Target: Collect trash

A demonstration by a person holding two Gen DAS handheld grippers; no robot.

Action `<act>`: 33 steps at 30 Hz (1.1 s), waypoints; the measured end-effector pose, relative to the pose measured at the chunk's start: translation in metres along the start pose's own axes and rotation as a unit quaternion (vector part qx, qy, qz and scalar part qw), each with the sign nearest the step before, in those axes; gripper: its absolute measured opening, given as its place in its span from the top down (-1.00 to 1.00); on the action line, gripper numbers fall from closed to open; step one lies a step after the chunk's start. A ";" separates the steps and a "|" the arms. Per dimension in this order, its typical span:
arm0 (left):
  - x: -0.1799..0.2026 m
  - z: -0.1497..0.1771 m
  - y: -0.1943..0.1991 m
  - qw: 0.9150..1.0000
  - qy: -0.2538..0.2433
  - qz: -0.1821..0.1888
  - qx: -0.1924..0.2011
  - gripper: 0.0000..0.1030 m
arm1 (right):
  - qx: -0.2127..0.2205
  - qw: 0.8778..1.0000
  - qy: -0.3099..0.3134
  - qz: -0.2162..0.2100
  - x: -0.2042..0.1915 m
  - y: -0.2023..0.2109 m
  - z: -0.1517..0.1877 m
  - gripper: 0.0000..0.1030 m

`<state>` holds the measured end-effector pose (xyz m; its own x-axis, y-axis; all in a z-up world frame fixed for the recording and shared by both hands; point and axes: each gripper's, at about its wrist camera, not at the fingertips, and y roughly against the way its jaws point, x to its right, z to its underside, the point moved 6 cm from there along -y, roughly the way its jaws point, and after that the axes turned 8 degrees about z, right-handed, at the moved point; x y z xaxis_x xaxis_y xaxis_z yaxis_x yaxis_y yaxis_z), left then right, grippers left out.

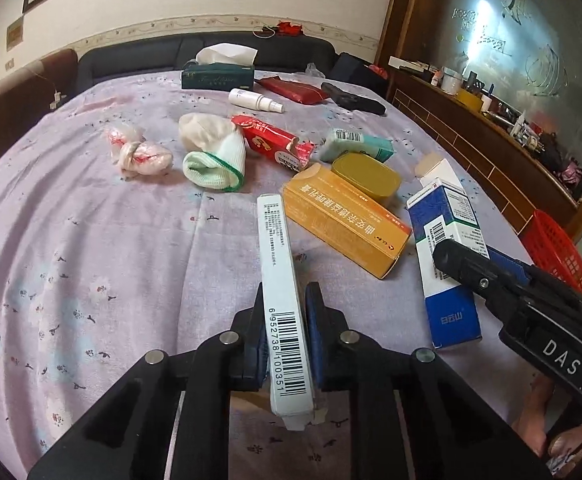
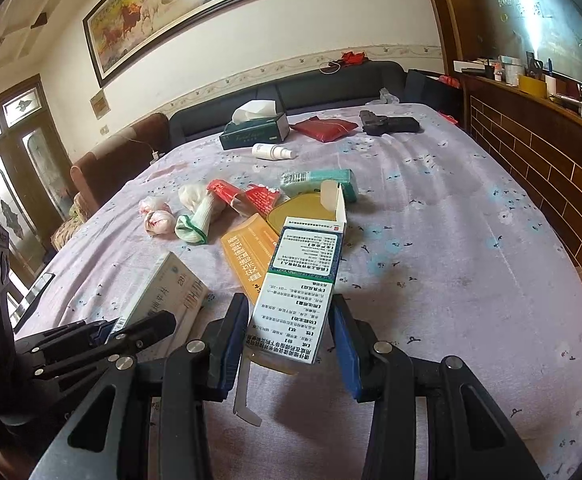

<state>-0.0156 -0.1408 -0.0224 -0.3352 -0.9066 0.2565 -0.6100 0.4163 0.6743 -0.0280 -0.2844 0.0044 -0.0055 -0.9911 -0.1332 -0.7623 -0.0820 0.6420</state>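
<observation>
Our left tool clamps a white carton and our right tool a blue-and-white box, above the bench's near edge. Open cloth lies left; only the left view shows the red basket fully, off the right edge.

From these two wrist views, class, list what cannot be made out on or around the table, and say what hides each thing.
- Red basket: its inside; cut off by the frame edge in both views, and the right gripper covers part of it in the left wrist view.
- Orange box: its near end, behind the blue and white box, right wrist view.
- White box: small print too fine to read, left wrist view.
- Shelf clutter: too small and blurred.
</observation>
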 end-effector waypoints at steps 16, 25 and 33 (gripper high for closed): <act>-0.001 -0.017 0.031 0.997 -0.029 -0.043 0.064 0.72 | 0.033 0.998 0.043 0.016 -0.018 0.024 -0.002 0.14; 0.003 -0.019 0.038 0.994 -0.049 -0.059 0.077 0.72 | 0.029 0.999 0.042 0.011 -0.017 0.029 0.000 0.14; 0.005 -0.017 0.039 0.994 -0.053 -0.061 0.077 0.72 | 0.027 0.999 0.043 0.008 -0.018 0.031 0.001 0.14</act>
<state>-0.0284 -0.1301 0.0171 -0.3212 -0.9418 0.0997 -0.7510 0.3174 0.5790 -0.0525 -0.2694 0.0258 0.0350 -0.9978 -0.0563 -0.7962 -0.0619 0.6019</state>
